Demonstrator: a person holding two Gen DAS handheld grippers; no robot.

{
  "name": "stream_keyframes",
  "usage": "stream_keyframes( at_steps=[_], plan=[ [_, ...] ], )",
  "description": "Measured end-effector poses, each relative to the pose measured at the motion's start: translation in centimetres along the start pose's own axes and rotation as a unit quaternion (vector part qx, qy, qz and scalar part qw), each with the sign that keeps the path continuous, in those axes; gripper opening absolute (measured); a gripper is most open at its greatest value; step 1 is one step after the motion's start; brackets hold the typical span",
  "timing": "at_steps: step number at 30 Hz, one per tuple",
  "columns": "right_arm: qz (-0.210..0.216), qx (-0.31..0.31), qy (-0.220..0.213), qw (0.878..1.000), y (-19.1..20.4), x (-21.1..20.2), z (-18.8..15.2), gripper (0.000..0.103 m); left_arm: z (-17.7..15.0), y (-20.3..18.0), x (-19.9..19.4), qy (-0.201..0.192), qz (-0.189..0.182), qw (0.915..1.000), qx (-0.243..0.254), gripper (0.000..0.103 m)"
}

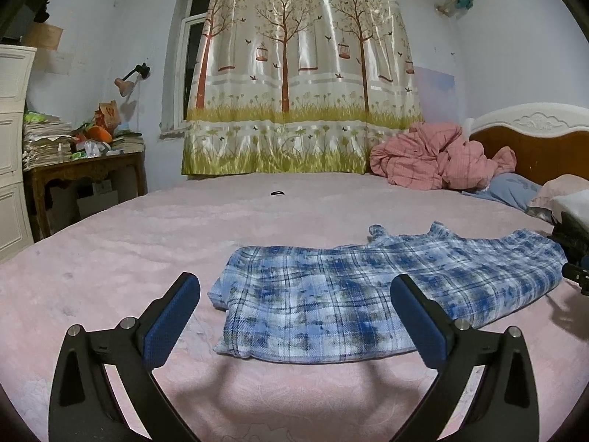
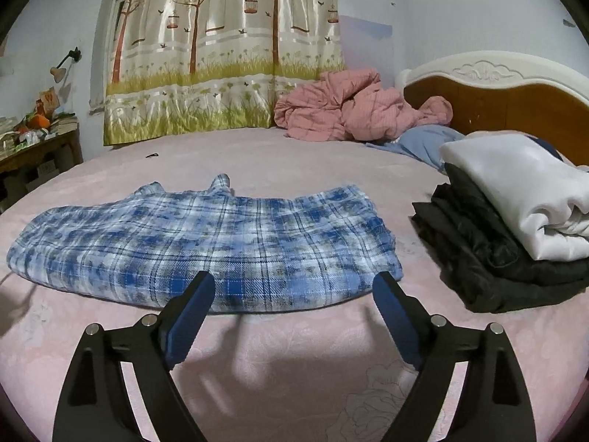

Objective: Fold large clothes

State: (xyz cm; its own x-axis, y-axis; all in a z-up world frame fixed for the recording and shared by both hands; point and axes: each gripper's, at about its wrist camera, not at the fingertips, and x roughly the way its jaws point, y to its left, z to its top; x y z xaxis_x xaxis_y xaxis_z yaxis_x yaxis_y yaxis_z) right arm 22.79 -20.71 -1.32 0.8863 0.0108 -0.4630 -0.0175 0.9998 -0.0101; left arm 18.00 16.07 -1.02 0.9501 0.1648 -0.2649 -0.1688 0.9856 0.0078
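A blue-and-white plaid flannel garment (image 1: 371, 302) lies folded into a long flat band on the pink quilted bed cover (image 1: 129, 243), stretched across the front half of the bed, parallel to its near edge and a little back from it. The left gripper (image 1: 294, 294), black with blue textured pads, hovers over the near edge of the bed with its jaws spread wide; nothing is between them, and the garment's left end lies just beyond the fingertips without touching them. The right gripper (image 2: 292, 287), of the same make, also stands with jaws wide apart and empty, aimed at the garment's right end, whose near fold sits just past the pads. A stack of 2 folded pieces rests by the bed's right edge, near the garment's right end but apart from it: a white folded garment (image 2: 515, 199) on top of a black folded garment (image 2: 489, 258). Toward the far right corner, against the brown wooden headboard with a white carved top (image 2: 515, 99), a crumpled pink checked duvet (image 2: 349, 110) is heaped beside a light blue pillow (image 2: 423, 140). A small dark object (image 1: 277, 193), too small to identify, lies near the bed's far edge. Behind the bed hangs a glossy curtain printed with trees and birdcages (image 1: 302, 73), and a cluttered dark wooden table (image 1: 84, 169) stands off the bed's left side.
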Motion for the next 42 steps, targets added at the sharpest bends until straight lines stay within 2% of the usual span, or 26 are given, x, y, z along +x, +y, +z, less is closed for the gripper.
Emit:
stream_keyframes(
  at_steps=[2,5,6,8,10,11,12,15,18,20,22,26,27,28,29,30,31,34,35,36,39,42],
  plan=[
    [0.002,0.004,0.009,1.000,-0.1,0.3,0.0,0.089,0.0,0.3,0.1,-0.003,0.000,1.0000,-0.009,0.103],
    [-0.014,0.019,0.018,1.000,-0.5,0.2,0.2,0.089,0.0,0.9,1.0,0.015,0.002,0.9996,-0.025,0.103],
    [-0.004,0.027,0.017,0.999,-0.8,0.0,0.3,0.089,0.0,0.9,1.2,0.020,0.002,0.9994,-0.026,0.103],
    [0.044,0.069,0.023,0.996,-2.2,-0.4,0.6,0.089,0.0,0.8,1.5,0.027,0.004,0.9994,-0.023,0.103],
    [0.075,0.140,0.061,0.985,-4.3,0.4,0.6,0.089,-0.1,0.6,1.7,0.031,0.006,0.9993,-0.017,0.103],
    [0.091,0.180,0.082,0.976,-5.6,1.1,0.5,0.089,-0.2,0.5,1.9,0.034,0.007,0.9993,-0.015,0.103],
    [0.090,0.201,0.091,0.971,-6.5,1.6,0.4,0.089,-0.2,0.5,1.9,0.037,0.009,0.9992,-0.013,0.103],
    [0.048,0.206,0.102,0.972,-7.7,3.2,0.6,0.088,-0.2,0.5,2.1,0.039,0.010,0.9991,-0.014,0.103],
    [0.075,0.221,0.135,0.963,-8.1,5.7,0.3,0.088,-0.3,0.6,2.2,0.041,0.008,0.9990,-0.018,0.103],
    [0.070,0.232,0.125,0.962,-8.3,6.3,0.3,0.088,-0.4,0.8,2.4,0.045,0.007,0.9987,-0.022,0.103],
    [0.067,0.261,0.116,0.956,-8.9,7.2,0.3,0.088,-0.5,0.9,2.5,0.045,0.007,0.9986,-0.027,0.103],
    [0.046,0.336,0.081,0.937,-10.3,8.5,0.2,0.087,-0.6,1.3,2.5,0.044,0.002,0.9984,-0.035,0.103],
    [0.031,0.336,0.077,0.938,-10.0,8.7,0.3,0.075,-0.6,1.3,2.5,0.046,0.001,0.9983,-0.036,0.103],
    [0.005,0.331,0.082,0.940,-9.6,9.1,0.3,0.047,-0.6,1.3,2.6,0.048,-0.001,0.9982,-0.037,0.103],
    [0.002,0.334,0.089,0.938,-9.6,9.6,0.3,0.035,-0.7,1.3,2.6,0.049,-0.003,0.9981,-0.038,0.103],
    [0.016,0.343,0.085,0.935,-9.7,9.9,0.2,0.017,-0.7,1.4,2.6,0.049,-0.004,0.9980,-0.040,0.103],
    [0.026,0.345,0.079,0.935,-9.8,9.8,0.4,0.014,-0.7,1.4,2.6,0.049,-0.003,0.9980,-0.040,0.103],
    [0.001,0.259,0.053,0.964,-7.1,8.3,3.1,0.011,-0.6,1.2,2.0,0.034,0.008,0.9989,-0.032,0.103],
    [0.000,0.219,0.029,0.975,-5.6,7.2,4.2,0.011,-0.6,1.1,1.7,0.027,0.011,0.9992,-0.027,0.103],
    [0.016,0.166,0.000,0.986,-3.2,5.9,5.4,0.011,-0.6,0.9,1.6,0.022,0.012,0.9994,-0.023,0.103],
    [0.088,0.072,-0.022,0.993,2.7,4.1,7.0,0.011,-0.6,0.7,1.7,0.024,0.016,0.9994,-0.017,0.103],
    [0.140,-0.003,-0.013,0.990,8.3,3.7,6.7,0.011,-0.5,0.8,1.9,0.029,0.015,0.9993,-0.020,0.103]
  ],
)
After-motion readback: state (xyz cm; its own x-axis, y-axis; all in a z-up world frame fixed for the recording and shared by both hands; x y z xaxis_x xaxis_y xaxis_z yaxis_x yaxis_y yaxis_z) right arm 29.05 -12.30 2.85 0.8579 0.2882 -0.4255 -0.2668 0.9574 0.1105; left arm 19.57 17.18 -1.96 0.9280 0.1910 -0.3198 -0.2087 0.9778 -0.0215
